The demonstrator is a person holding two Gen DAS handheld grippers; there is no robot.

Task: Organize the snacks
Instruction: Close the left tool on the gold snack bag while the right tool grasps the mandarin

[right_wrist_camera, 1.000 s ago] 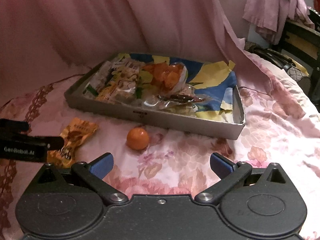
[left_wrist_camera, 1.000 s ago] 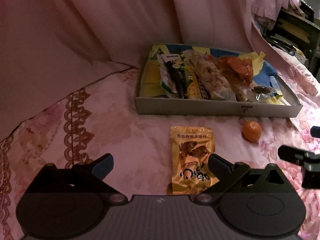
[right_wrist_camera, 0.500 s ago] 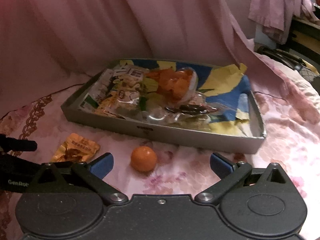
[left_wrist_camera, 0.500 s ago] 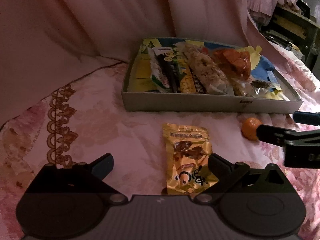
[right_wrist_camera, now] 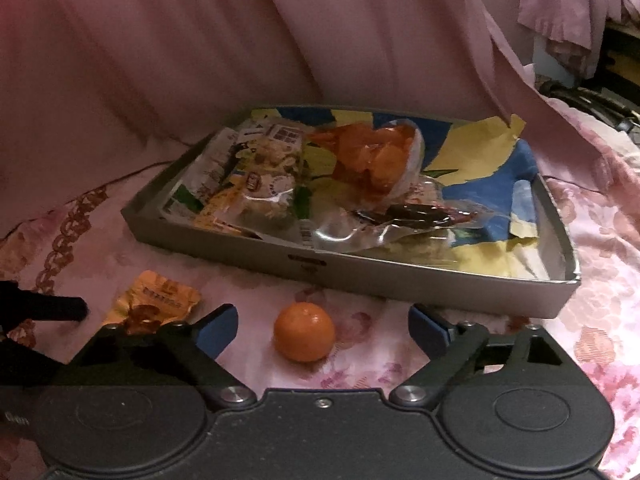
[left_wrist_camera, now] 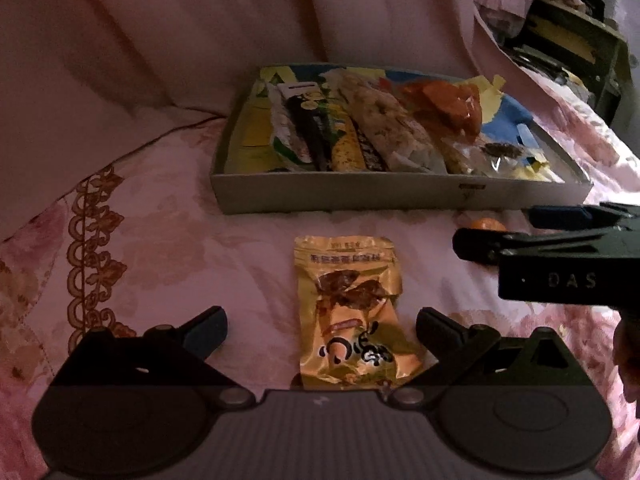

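My right gripper [right_wrist_camera: 322, 326] is spread, jaws just narrowing, orange [right_wrist_camera: 304, 332] on the bed dead centre between them, untouched. Left gripper [left_wrist_camera: 322, 330] is spread over the gold packet [left_wrist_camera: 354, 312], long axis running away from me.

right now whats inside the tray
The tray holds a pile of snack packets: a popcorn bag, an orange bag, a clear pack with dark pieces. Yellow and blue paper lines it. Whatever lies beneath the pile is covered.
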